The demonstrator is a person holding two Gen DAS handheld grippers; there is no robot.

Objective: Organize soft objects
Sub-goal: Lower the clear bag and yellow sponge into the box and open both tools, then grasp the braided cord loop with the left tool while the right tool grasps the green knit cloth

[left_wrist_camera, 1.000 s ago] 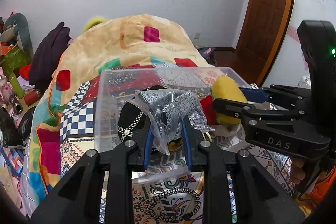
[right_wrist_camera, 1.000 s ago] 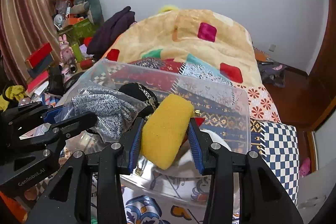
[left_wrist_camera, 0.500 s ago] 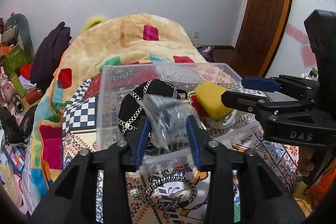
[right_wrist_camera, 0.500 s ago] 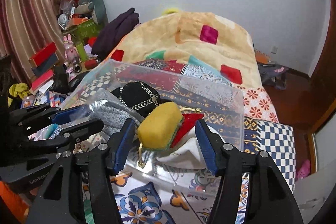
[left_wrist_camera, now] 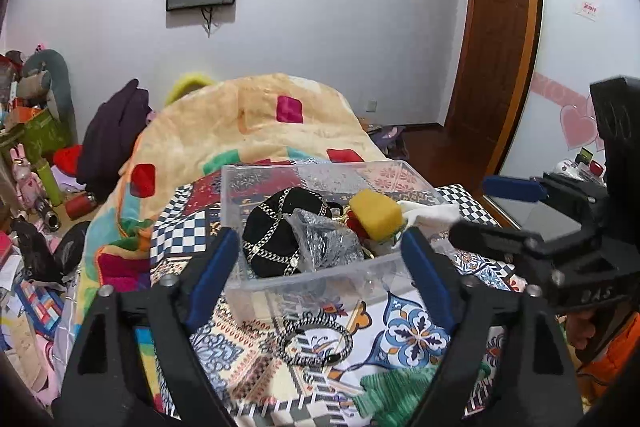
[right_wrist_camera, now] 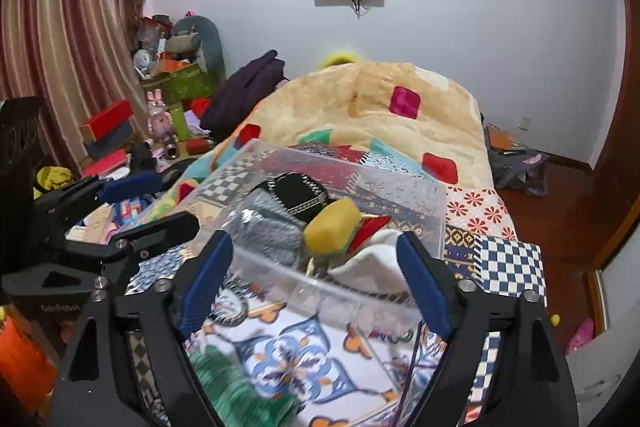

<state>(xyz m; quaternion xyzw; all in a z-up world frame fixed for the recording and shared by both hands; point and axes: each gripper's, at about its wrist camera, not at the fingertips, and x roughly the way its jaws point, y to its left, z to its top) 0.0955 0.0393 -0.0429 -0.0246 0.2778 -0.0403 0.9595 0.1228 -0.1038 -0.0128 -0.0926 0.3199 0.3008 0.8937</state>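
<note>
A clear plastic bin (left_wrist_camera: 320, 273) (right_wrist_camera: 400, 195) stands on the patterned bedspread. In it lie a black cap with chain trim (left_wrist_camera: 276, 227) (right_wrist_camera: 298, 193), a grey item in a clear bag (left_wrist_camera: 326, 245) (right_wrist_camera: 264, 231), a yellow sponge (left_wrist_camera: 376, 213) (right_wrist_camera: 330, 225), a red piece (right_wrist_camera: 370, 227) and a white cloth (left_wrist_camera: 430, 213) (right_wrist_camera: 376, 263). My left gripper (left_wrist_camera: 320, 273) is open and empty, just short of the bin's near wall. My right gripper (right_wrist_camera: 314, 279) is open and empty, at the bin's near edge. A green knitted piece (left_wrist_camera: 394, 393) (right_wrist_camera: 236, 383) and a black-and-white hair tie (left_wrist_camera: 316, 341) lie on the bedspread in front of the bin.
A beige blanket with coloured squares (left_wrist_camera: 256, 119) is heaped behind the bin. Clutter of toys and boxes (right_wrist_camera: 160, 95) fills the floor at the left. A wooden door (left_wrist_camera: 496, 39) stands at the right. The right gripper's body (left_wrist_camera: 560, 247) shows in the left view.
Both grippers have opened and pulled back. The left let go of the bagged grey item and the right let go of the yellow sponge; both now lie in the bin.
</note>
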